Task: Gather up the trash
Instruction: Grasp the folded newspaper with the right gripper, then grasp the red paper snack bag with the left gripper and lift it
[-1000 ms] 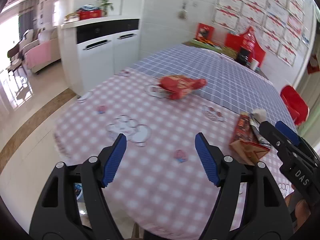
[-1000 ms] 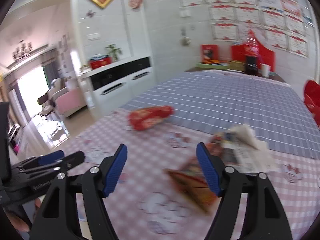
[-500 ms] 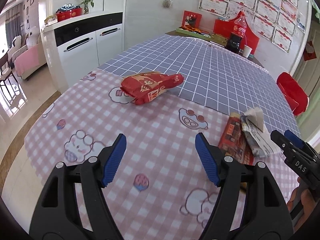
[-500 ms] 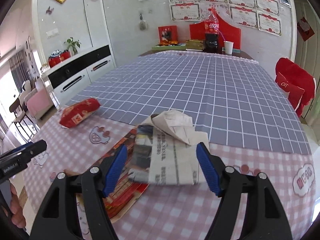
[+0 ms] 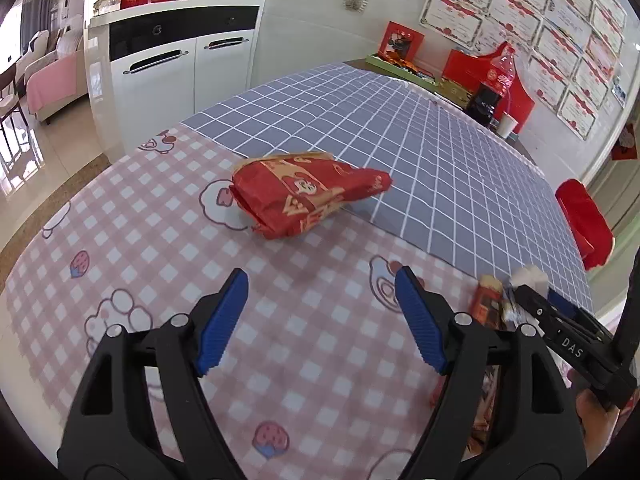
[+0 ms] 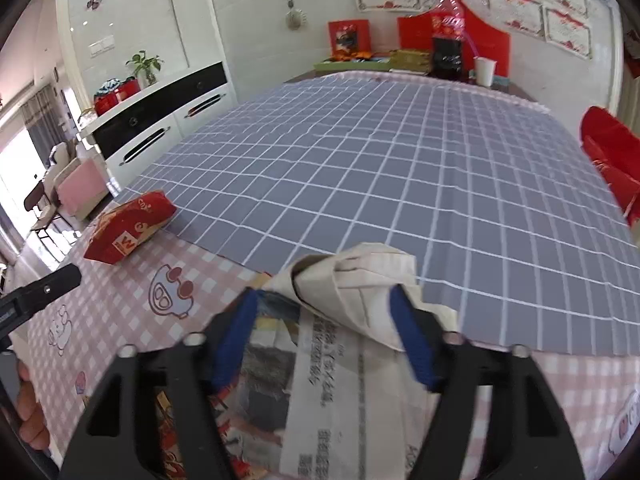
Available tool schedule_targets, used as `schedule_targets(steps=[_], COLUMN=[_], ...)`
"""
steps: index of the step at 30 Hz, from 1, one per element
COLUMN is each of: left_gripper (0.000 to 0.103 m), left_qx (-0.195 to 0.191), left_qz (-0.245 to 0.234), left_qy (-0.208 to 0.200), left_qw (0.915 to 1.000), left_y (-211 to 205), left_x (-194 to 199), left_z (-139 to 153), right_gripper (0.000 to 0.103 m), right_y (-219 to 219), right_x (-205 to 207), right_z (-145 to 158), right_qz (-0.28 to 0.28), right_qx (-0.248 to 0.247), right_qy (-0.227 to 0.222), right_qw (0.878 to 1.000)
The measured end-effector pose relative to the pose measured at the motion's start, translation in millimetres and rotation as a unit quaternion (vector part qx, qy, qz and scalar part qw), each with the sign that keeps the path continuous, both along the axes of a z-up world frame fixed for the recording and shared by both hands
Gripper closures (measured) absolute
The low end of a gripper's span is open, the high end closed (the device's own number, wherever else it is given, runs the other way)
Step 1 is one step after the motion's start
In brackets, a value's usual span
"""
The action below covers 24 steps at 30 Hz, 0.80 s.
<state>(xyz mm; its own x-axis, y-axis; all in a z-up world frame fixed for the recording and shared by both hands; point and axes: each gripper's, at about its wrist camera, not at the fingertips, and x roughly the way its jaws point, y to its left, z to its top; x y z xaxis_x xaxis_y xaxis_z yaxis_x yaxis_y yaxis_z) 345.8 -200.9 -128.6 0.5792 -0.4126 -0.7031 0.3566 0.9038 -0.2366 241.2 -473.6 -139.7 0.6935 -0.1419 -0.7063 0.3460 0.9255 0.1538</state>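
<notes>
right tool (image 6: 324,334): closing | crumpled newspaper (image 6: 352,320): between jaws | red wrapper (image 6: 128,228): far left on tablecloth (image 6: 400,168)

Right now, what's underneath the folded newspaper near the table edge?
A red printed wrapper pokes out from under the newspaper on its left side. How far it runs beneath is covered, as is anything else under the paper.

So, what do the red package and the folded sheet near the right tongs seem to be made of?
Red package: probably glossy paper or thin printed film, since it creases and shines slightly. Folded sheet: newsprint, matte off-white with printed text columns and soft crumpled folds.
</notes>
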Motion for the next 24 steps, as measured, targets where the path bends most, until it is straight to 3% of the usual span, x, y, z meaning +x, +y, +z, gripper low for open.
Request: schedule_targets(steps=[3, 4, 5, 12, 20, 24], left_gripper=[0.028, 0.028, 0.028, 0.028, 0.029, 0.046], left_qx=[-0.004, -0.006, -0.009, -0.007, 0.006, 0.037], left_qz=[0.002, 0.003, 0.002, 0.024, 0.019, 0.006], left_qy=[0.004, 0.006, 0.009, -0.007, -0.02, -0.033], left_qw=[1.0, 1.0, 0.9999, 0.9997, 0.9996, 0.9988], left_y=[-1.4, -1.4, -1.4, 4.1, 1.1, -8.3], left_x=[9.4, 11.8, 15.1, 33.3, 44.0, 47.7], left_z=[-5.8, -6.4, -8.0, -12.3, -15.9, -19.2], right_gripper=[0.069, 0.084, 0.089, 0.094, 0.094, 0.094], right_y=[3.9, 6.1, 7.2, 18.7, 47.2, 65.6], right_x=[8.4, 10.4, 11.6, 11.9, 36.9, 51.2], right_z=[-0.1, 0.4, 0.6, 19.0, 27.6, 24.9], right_qz=[0.015, 0.018, 0.02, 0.018, 0.045, 0.063], right_qx=[-0.013, -0.018, -0.021, -0.037, -0.03, -0.028], right_qy=[0.006, 0.006, 0.006, -0.025, -0.027, -0.021], right_qw=[1.0, 1.0, 1.0, 0.999, 0.998, 0.997])
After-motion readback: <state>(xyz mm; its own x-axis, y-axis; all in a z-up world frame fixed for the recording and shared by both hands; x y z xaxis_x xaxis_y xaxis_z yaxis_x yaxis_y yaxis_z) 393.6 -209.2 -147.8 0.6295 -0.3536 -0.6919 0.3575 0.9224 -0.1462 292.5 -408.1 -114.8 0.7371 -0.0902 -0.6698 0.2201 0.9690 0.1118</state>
